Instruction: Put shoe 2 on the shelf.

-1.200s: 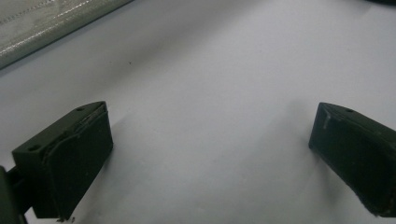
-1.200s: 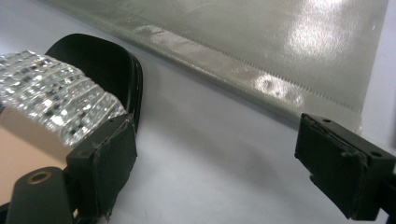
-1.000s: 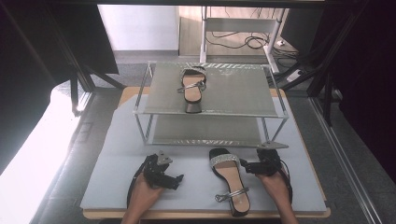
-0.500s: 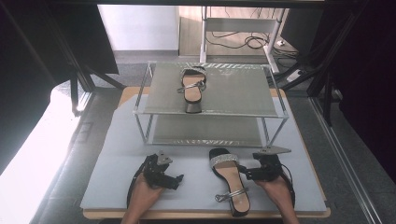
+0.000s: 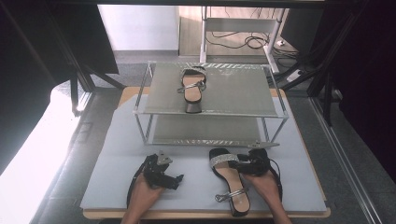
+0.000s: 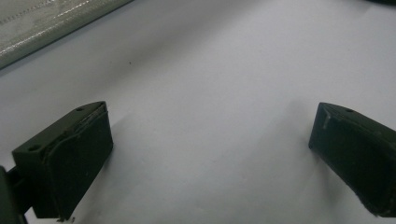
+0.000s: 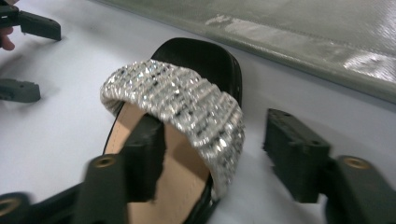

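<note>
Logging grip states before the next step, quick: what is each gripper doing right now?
Left gripper: open, nothing between the jaws.
Right gripper: jaws just been closing around the sandal strap's side; no firm grip visible yet.

The right gripper [image 7: 212,156] straddles the right edge of a black sandal [image 7: 187,121]. Its jaws have just been closing: one pad sits on the tan insole under the rhinestone strap [image 7: 182,105], the other stands outside, apart from the strap. The sandal lies on a pale mat [image 7: 60,140]. A mesh shelf [image 7: 303,28] crosses above. The left gripper [image 7: 21,56] shows top left.
</note>
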The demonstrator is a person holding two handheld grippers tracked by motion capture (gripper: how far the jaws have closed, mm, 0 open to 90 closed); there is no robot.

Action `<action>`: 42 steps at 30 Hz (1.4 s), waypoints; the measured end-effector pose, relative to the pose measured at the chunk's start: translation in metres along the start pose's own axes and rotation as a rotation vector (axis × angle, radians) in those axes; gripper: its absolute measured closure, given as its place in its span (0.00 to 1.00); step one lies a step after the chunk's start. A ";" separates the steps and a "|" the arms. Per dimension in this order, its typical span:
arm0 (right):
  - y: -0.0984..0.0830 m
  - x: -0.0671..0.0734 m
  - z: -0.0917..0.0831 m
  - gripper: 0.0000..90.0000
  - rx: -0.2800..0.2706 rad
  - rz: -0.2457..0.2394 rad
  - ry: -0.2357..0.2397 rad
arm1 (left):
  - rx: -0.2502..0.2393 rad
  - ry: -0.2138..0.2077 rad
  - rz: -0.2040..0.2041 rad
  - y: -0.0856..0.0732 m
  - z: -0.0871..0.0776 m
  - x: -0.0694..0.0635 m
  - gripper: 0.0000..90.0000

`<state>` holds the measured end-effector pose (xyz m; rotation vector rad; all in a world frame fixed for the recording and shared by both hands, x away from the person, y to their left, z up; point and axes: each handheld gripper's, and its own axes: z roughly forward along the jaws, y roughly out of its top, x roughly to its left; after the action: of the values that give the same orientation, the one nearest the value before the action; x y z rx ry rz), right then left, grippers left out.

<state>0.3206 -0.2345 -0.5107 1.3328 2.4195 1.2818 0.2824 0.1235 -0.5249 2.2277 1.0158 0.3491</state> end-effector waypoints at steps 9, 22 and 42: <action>0.004 0.002 0.005 0.69 0.026 0.044 -0.017 | 0.000 0.000 -0.001 0.000 0.000 0.000 0.00; 0.008 -0.009 -0.009 0.75 0.044 0.185 -0.003 | 0.000 0.000 -0.001 0.000 0.000 0.000 0.00; 0.025 -0.004 -0.042 0.76 0.020 0.234 0.054 | 0.001 0.000 -0.001 0.000 0.000 0.000 0.00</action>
<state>0.3209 -0.2575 -0.4668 1.6492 2.3733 1.3648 0.2825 0.1234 -0.5248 2.2279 1.0168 0.3488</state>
